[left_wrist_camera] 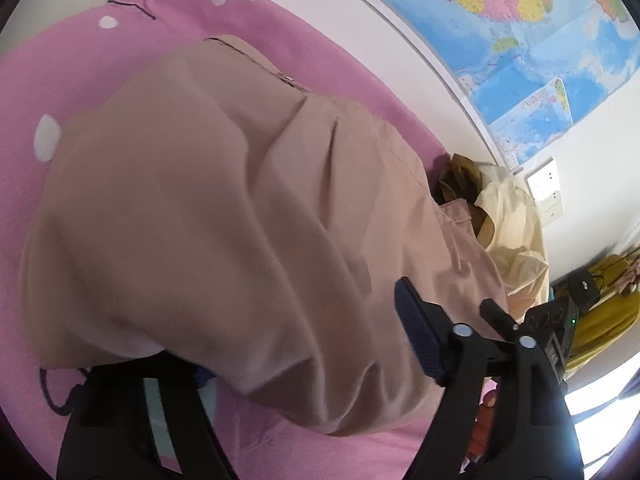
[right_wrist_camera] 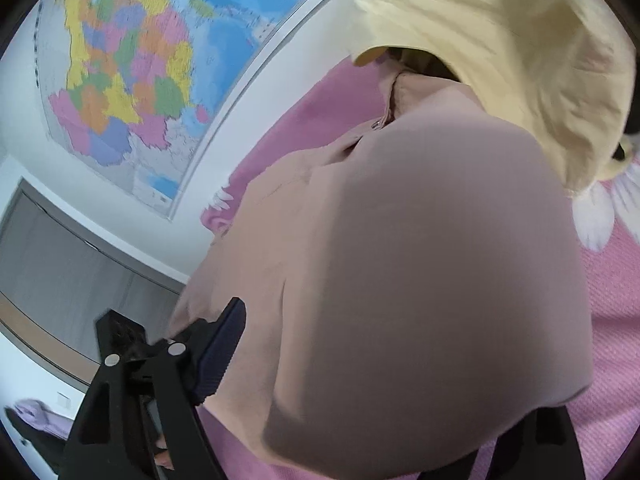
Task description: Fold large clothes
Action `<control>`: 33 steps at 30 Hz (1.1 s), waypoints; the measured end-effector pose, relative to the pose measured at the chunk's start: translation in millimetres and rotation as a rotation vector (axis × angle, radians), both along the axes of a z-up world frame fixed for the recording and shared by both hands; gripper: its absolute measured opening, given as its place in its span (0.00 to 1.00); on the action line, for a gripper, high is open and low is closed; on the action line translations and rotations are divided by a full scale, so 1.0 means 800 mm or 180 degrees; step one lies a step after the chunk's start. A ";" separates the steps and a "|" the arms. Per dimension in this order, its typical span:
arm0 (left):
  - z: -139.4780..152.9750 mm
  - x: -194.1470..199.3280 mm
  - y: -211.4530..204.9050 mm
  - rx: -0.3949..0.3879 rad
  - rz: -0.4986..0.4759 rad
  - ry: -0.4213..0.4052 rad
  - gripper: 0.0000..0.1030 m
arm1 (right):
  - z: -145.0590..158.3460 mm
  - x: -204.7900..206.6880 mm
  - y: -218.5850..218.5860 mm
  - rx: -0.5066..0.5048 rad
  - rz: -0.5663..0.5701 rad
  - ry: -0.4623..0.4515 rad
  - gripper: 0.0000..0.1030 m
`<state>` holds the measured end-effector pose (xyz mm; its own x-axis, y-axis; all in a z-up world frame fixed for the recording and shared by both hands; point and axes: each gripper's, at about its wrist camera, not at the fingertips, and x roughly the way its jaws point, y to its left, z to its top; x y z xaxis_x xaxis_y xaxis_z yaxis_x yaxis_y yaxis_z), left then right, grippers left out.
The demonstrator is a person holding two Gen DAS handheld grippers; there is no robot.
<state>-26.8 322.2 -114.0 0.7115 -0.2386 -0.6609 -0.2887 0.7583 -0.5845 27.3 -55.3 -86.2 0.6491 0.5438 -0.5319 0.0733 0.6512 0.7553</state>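
Note:
A large beige garment point(left_wrist_camera: 224, 216) with a zipper lies bunched on the pink bedspread point(left_wrist_camera: 60, 92). In the left wrist view the cloth drapes over my left gripper point(left_wrist_camera: 304, 364); the right finger point(left_wrist_camera: 416, 340) shows, the left one is covered. The cloth runs between the fingers, held. In the right wrist view the same beige garment point(right_wrist_camera: 420, 280) fills the middle and covers my right gripper point(right_wrist_camera: 360, 412). Its left finger point(right_wrist_camera: 220, 352) presses against the cloth; the right one is hidden under it.
A pale yellow garment point(right_wrist_camera: 520, 60) lies beside the beige one, with an olive piece point(left_wrist_camera: 460, 176) near it. A map point(right_wrist_camera: 132, 68) hangs on the white wall. A yellow cloth point(left_wrist_camera: 600, 320) lies at right. Grey cabinet doors point(right_wrist_camera: 60, 264) stand at left.

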 end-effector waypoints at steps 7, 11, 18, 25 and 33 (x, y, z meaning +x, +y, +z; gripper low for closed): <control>0.001 0.003 -0.002 0.0152 0.0028 0.0100 0.57 | -0.015 0.003 -0.011 0.0136 0.0094 0.0108 0.38; -0.001 0.000 0.001 0.0174 0.0073 0.0136 0.48 | -0.016 0.003 -0.011 0.0151 0.0112 0.0102 0.38; -0.001 -0.001 0.000 0.0249 0.0084 0.0149 0.43 | -0.015 0.007 -0.010 0.0202 0.0105 0.0111 0.44; -0.002 0.000 0.003 0.0250 0.0050 0.0179 0.42 | -0.011 0.010 -0.007 0.0218 0.0106 0.0105 0.53; -0.006 0.006 0.014 0.0031 0.0021 0.0156 0.36 | -0.017 0.014 -0.004 0.0227 0.0190 0.0148 0.30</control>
<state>-22.4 333.1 -118.4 0.6797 -0.2275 -0.6973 -0.3218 0.7618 -0.5622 38.8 -58.1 -99.6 0.5898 0.6185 -0.5192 0.0720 0.6001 0.7967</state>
